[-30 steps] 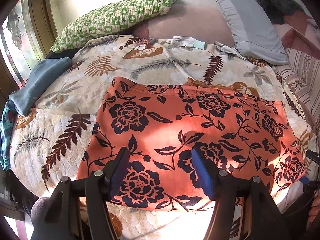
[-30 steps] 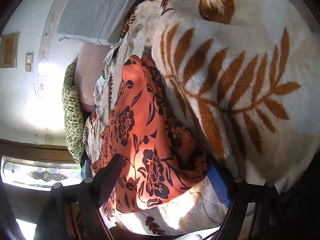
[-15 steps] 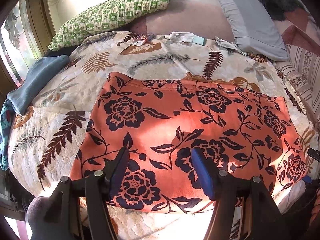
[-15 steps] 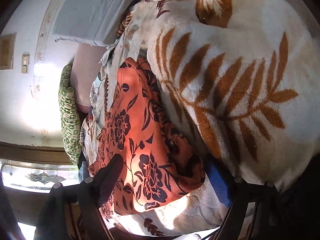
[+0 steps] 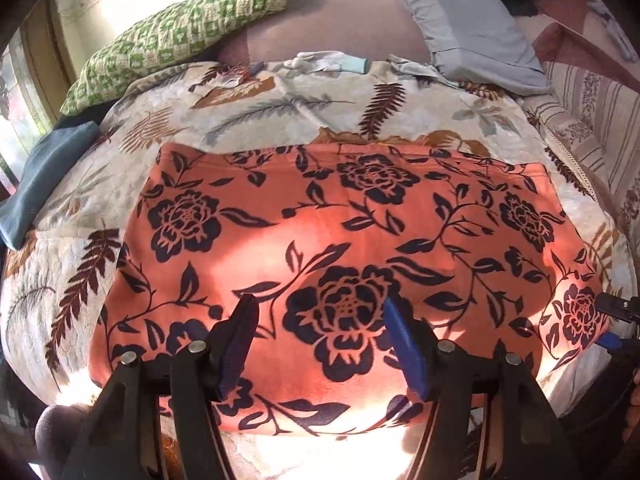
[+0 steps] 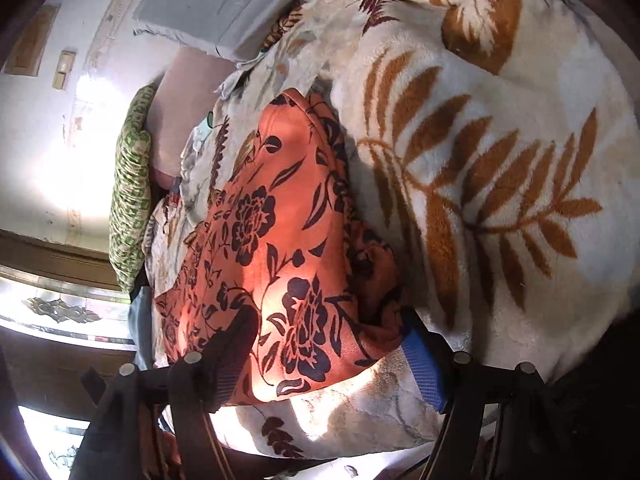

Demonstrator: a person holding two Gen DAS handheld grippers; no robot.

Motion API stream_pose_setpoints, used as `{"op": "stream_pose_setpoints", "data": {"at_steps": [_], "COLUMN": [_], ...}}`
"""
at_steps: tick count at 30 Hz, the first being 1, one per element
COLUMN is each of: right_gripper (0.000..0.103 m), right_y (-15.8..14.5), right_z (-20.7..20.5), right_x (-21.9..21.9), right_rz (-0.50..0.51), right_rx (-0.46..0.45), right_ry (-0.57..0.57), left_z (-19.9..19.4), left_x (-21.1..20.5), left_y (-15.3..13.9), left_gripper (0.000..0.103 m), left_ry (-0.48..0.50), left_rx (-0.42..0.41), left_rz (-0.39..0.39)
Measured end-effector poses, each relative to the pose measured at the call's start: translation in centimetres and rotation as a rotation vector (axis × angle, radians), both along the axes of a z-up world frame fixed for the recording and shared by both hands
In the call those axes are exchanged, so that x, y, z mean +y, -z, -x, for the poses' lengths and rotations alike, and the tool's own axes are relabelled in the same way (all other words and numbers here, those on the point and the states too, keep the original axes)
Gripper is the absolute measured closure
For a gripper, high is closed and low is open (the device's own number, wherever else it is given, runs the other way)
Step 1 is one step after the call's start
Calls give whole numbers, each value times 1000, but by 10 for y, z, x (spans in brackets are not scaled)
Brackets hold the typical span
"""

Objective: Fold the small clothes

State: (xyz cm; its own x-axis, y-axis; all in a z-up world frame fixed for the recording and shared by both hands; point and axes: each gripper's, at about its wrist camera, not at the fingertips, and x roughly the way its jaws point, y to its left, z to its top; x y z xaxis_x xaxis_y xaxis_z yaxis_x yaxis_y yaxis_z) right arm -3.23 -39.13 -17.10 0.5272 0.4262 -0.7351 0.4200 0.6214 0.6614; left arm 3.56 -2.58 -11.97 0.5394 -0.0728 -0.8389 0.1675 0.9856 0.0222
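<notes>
1. The left gripper (image 5: 320,320) hung open over the near edge of the orange flowered cloth (image 5: 344,240), holding nothing.
2. The right gripper (image 6: 328,340) was closing around the cloth's corner at 3 o'clock, not yet pinching.
3. The cloth lay flat and soft on the fuzzy leaf blanket (image 5: 280,112).
4. The green pillow (image 5: 180,36) sat at 11 o'clock.

The flat fabric garment (image 5: 344,248) is orange with dark navy flowers and leaves. The plush bed blanket (image 5: 280,108) is cream with brown and grey ferns. A rectangular cloth pillow (image 5: 180,36) has green-and-white checks.
</notes>
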Motion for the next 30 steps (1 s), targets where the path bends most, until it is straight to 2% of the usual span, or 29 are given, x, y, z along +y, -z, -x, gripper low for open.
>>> {"op": "stream_pose_setpoints", "data": {"at_steps": [2,4,5,6,7,8,11,13,15,16,17,19,22,26,30], "right_gripper": [28,29,39,59,86,86,87,84,81,73,56,39,37,36,36], "right_y": [10,14,16,19,23,24,10,20,24,19,11,-13,-51,-65,-39], "right_z": [0,2,3,4,6,8,17,18,14,13,12,15,11,-32,-88], "right_x": [-4,-9,-12,-15,-18,-19,-9,-9,-7,-7,-7,-13,-29,-43,-45], "right_rz": [-14,-43,-69,-95,-127,-149,-61,1,14,14,17,73,182,90,18], "right_rx": [34,7,-11,-24,-15,-10,6,67,83,83,74,22,-67,-180,-135], "right_ry": [2,13,23,37,43,48,35,29,16,3,-13,-10,26,-9,-61], "left_z": [-2,-2,-1,1,2,4,3,-4,-9,-9,-8,-5,-6,-8,-7], "left_x": [-11,-17,-18,-20,-22,-23,-25,-30,-38,-41,-41,-38,-36,-29,-21], "left_y": [2,6,5,4,2,0,-8,-1,14,19,19,10,2,4,3], "left_gripper": [37,37,37,37,37,37,37,28,28,28,28,28,28,28,28], "left_ry": [27,38,45,53,60,62,55,65,90,92,91,86,87,67,51], "left_rx": [1,11,10,6,-2,-14,-53,-19,33,42,37,5,-32,-12,-14], "left_rz": [-25,-28,-22,-20,-25,-30,-18,-26,-65,-87,-86,-52,-36,-40,-29]}}
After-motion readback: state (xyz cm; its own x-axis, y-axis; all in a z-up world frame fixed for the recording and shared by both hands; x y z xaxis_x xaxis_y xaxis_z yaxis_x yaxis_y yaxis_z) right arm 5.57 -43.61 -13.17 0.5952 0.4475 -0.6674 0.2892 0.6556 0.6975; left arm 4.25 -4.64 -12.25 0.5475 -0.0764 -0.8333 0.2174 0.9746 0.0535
